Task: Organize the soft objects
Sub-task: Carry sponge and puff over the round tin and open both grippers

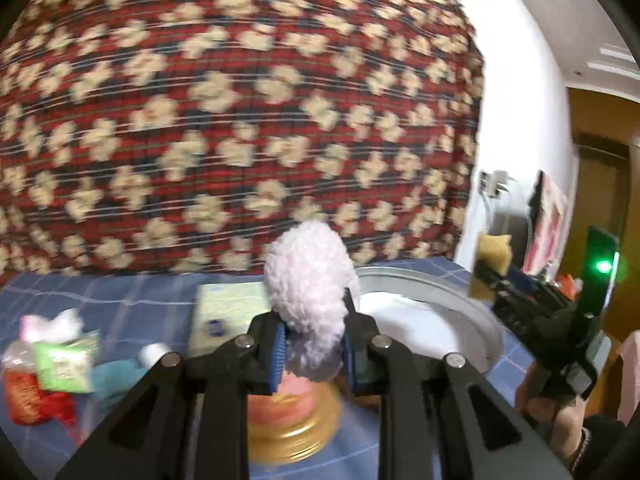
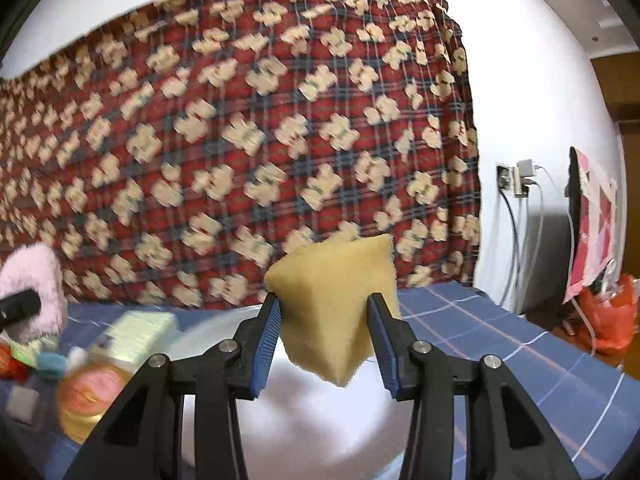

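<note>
My left gripper (image 1: 314, 340) is shut on a fluffy pale pink soft object (image 1: 308, 280), held up above the table near a round metal basin (image 1: 452, 292). My right gripper (image 2: 322, 332) is shut on a yellow sponge (image 2: 332, 308), held above the basin (image 2: 224, 328). In the left wrist view the right gripper (image 1: 484, 276) with the sponge (image 1: 492, 252) hangs at the right, over the basin's rim. In the right wrist view the pink object (image 2: 34, 284) shows at the far left.
A blue checked cloth (image 2: 500, 332) covers the table. A jar with a gold lid (image 1: 296, 428), a pale green box (image 1: 228, 308) and a heap of small packets and cloths (image 1: 52, 364) lie at the left. A red patterned cloth (image 1: 240, 112) hangs behind.
</note>
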Motion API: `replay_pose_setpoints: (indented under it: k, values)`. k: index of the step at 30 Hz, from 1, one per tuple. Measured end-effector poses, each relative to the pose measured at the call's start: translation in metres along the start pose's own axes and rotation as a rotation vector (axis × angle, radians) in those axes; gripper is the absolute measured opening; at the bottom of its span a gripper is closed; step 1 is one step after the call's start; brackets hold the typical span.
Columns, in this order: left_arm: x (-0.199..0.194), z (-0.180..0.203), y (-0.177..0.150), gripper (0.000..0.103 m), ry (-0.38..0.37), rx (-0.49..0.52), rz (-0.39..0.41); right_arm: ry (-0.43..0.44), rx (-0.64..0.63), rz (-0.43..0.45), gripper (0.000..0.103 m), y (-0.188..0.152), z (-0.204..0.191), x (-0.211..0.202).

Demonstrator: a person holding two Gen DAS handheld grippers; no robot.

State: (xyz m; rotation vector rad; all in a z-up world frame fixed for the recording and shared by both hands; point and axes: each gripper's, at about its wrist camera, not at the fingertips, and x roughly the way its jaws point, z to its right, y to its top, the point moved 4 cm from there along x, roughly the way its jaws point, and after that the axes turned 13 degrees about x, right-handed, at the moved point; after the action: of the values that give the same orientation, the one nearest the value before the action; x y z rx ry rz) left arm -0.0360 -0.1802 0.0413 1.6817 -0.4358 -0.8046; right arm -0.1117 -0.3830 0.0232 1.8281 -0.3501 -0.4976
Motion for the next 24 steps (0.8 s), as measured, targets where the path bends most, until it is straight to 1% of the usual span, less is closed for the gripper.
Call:
replay_pose_setpoints:
  k: [6,10,12,15,18,24]
  values:
    - [0.046,0.059,0.009,0.021,-0.081,0.062,-0.043,-0.058,-0.040,-0.058,0.047,-0.004,0.021,0.018]
    - [0.074,0.085,0.006,0.021,-0.112,0.077,-0.089,-0.086,-0.039,-0.109,0.047,-0.009,0.032,0.028]
    - [0.083,0.091,0.003,0.021,-0.117,0.082,-0.110,-0.086,-0.032,-0.125,0.047,-0.010,0.036,0.031]
    - [0.095,0.095,-0.004,0.021,-0.127,0.071,-0.147,-0.068,0.002,-0.183,0.047,-0.015,0.041,0.039]
    - [0.100,0.097,-0.009,0.021,-0.120,0.076,-0.166,-0.053,0.013,-0.225,0.048,-0.020,0.041,0.045]
    - [0.105,0.098,-0.015,0.021,-0.104,0.095,-0.186,-0.043,-0.013,-0.233,0.049,-0.024,0.034,0.045]
